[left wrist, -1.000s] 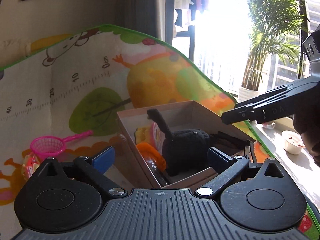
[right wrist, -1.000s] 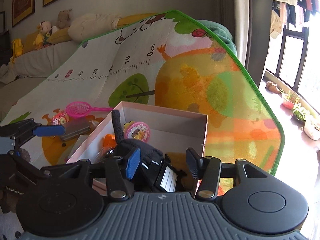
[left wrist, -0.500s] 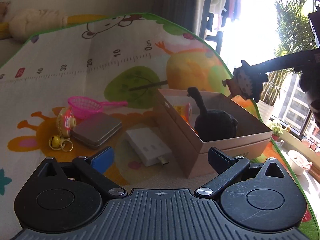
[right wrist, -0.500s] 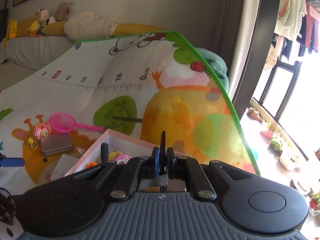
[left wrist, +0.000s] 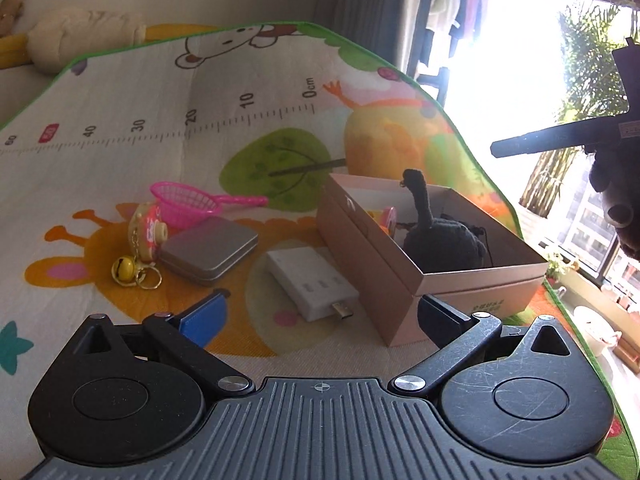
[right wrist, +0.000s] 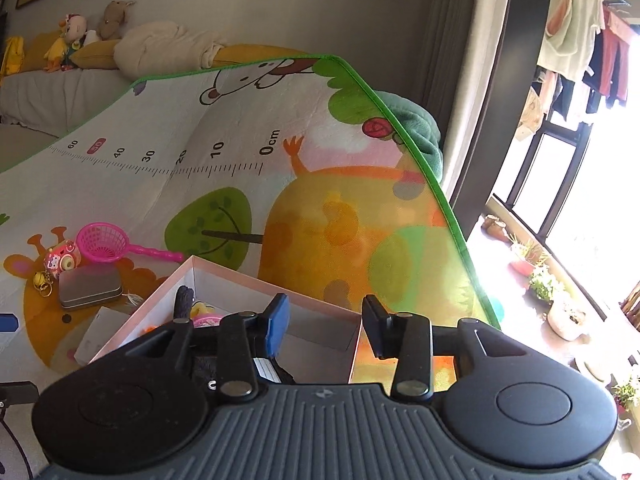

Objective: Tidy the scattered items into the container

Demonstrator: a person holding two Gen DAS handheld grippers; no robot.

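Both grippers gape empty: my right gripper (right wrist: 326,326), jaws just reopened, hangs over the cardboard box (right wrist: 308,304); my left gripper (left wrist: 320,316) faces the white adapter (left wrist: 310,282), grey tin (left wrist: 210,250), keychain (left wrist: 138,248) and pink net (left wrist: 188,204) scattered on the play mat (left wrist: 120,152).
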